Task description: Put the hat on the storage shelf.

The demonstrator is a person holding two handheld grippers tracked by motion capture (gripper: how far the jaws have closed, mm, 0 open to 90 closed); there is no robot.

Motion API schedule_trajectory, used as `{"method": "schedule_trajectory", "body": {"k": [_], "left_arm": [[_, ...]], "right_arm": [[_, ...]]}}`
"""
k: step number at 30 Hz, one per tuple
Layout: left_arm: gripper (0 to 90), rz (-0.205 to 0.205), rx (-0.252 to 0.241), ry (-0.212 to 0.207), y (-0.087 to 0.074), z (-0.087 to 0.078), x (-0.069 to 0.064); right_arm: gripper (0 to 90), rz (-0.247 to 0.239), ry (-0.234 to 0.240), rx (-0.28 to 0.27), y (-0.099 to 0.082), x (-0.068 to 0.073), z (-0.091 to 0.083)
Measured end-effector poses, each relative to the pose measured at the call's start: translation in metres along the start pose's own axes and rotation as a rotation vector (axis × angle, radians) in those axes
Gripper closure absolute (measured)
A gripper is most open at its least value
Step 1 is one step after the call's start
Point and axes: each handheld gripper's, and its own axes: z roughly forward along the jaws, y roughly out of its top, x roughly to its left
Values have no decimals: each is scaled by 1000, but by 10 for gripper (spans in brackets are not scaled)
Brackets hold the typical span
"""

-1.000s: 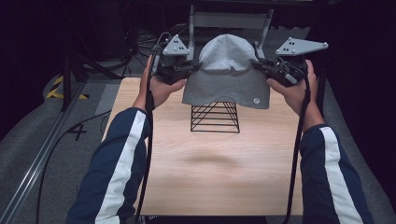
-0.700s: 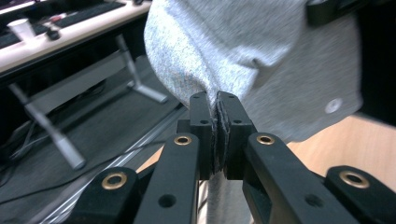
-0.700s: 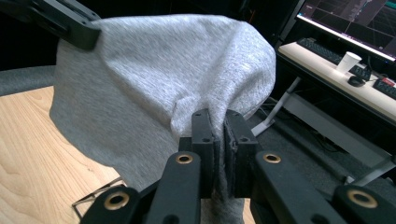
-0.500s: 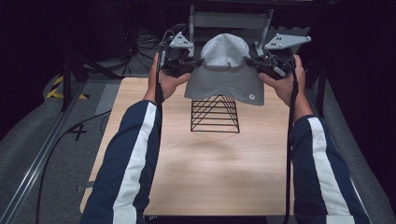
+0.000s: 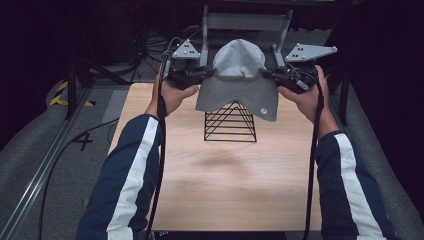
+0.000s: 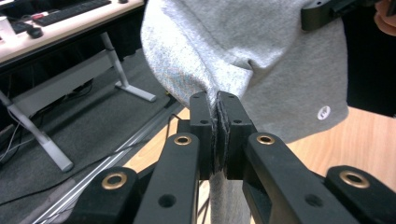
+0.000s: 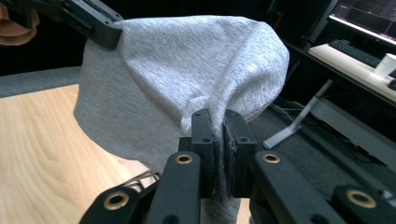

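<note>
Two sets of fingers, left gripper and right gripper, pinch opposite edges of the grey hat, now lifted higher above the wire stand near the desk's far edge, so removal looks nearly complete.

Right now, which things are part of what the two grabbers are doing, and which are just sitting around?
In the job:
- soft grey knitted hat
- left gripper, clamped on one edge
- right gripper, clamped on the other edge
- black wire pyramid stand under the hat

Just there:
- light wooden table
- grey metal frame behind it
</note>
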Motion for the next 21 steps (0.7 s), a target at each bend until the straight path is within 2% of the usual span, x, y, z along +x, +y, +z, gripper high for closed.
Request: {"method": "schedule_trajectory", "body": {"k": [3, 7, 10, 21], "left_arm": [[858, 11, 7, -6, -5, 0, -5], [858, -4, -4, -17, -11, 0, -6], [858, 3, 14, -15, -17, 2, -6], [857, -29, 88, -23, -55, 34, -9]], "right_arm": [[845, -10, 9, 5, -6, 6, 0], [845, 5, 12, 1, -12, 6, 0], [845, 13, 19, -1, -17, 7, -1], [845, 50, 25, 51, -52, 10, 19]]}}
